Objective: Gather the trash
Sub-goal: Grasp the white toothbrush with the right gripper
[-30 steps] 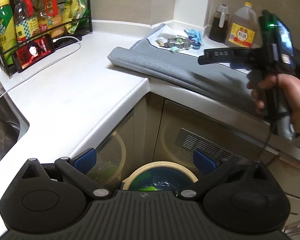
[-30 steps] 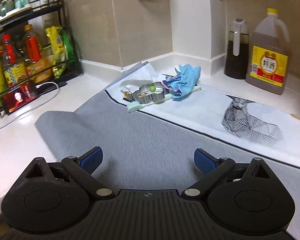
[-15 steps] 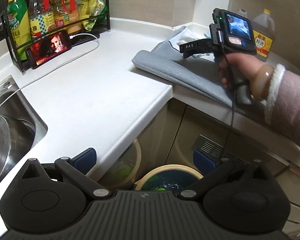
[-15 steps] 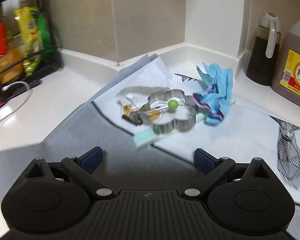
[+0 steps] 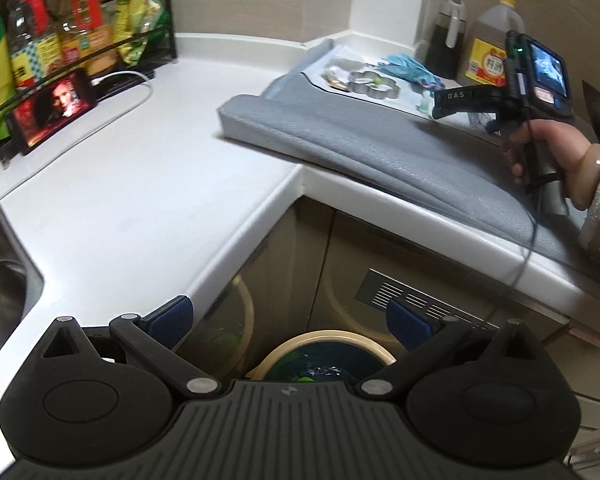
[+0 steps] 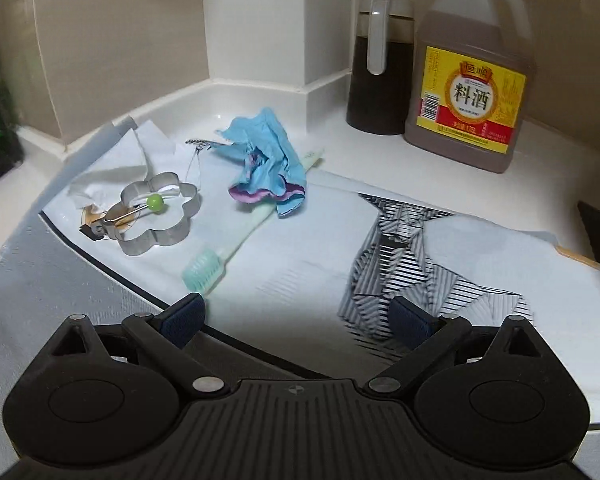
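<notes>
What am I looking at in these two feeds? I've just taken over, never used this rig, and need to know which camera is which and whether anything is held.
There is no robot arm. A person holds a two-finger gripper in each hand, and each carries a fisheye camera looking along its fingers.

The left wrist view shows the left gripper, open and empty, above a trash bin on the floor at the counter corner. In it you also see the person's hand aiming the other gripper at the grey mat.

The right wrist view shows the right gripper, also open and empty, close to the clutter on the mat: a crumpled blue wrapper, a toothbrush running under it, a metal flower-shaped ring, and white tissue. Two bottles stand behind.

Nothing is held yet.
</notes>
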A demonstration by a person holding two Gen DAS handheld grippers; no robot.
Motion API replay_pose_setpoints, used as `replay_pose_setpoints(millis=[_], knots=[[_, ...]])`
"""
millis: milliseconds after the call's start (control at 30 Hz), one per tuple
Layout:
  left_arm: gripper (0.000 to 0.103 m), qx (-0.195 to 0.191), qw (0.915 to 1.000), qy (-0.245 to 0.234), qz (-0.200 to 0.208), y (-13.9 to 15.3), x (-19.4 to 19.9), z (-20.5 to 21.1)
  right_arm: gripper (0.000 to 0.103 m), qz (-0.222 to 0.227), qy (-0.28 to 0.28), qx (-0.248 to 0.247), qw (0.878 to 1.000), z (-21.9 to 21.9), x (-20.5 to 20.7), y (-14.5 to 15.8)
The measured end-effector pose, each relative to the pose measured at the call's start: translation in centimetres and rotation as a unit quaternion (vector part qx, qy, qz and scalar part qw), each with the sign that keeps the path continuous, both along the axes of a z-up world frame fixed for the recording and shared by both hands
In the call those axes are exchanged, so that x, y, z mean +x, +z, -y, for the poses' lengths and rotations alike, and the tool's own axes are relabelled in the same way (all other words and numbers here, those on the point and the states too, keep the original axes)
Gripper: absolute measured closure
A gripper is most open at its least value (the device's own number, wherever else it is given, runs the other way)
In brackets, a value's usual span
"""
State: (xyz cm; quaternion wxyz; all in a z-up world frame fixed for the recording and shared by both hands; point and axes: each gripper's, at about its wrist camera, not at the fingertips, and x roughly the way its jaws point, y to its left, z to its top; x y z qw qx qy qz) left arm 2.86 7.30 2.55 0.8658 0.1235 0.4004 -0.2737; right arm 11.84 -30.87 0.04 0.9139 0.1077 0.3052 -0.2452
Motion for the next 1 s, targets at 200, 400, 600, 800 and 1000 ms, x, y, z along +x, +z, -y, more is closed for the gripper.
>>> replay_pose_setpoints(millis=[200,400,600,800,1000], knots=[[0.0,0.006,0.9999,-0.001,0.009,0.6,0.3,0.8,0.004,0.017,0.03,0.016,0.999,1.6,2.3,-0.1],[0.0,0.016,0.9997,0.007,0.018,1.4,1.4,1.6,0.003,0.022,0.019,0.023,0.999,0.5,4.6,0.4],[0.0,0.011,0.9998,-0.003,0.016,1.6,2.2,2.9,0.003,0.047,0.078,0.002,0.996,-2.7,3.7,0.9],[0.0,0.016,0.9995,-0.012,0.023,1.7,2.2,3.7,0.002,0.005,0.039,-0.026,0.999,-1.6,7.2,-0.7],[0.0,0.006,0.9992,-0.01,0.039,3.0,3.4,4.5,0.083,0.02,0.036,-0.057,0.998,-0.6,4.4,-0.4]])
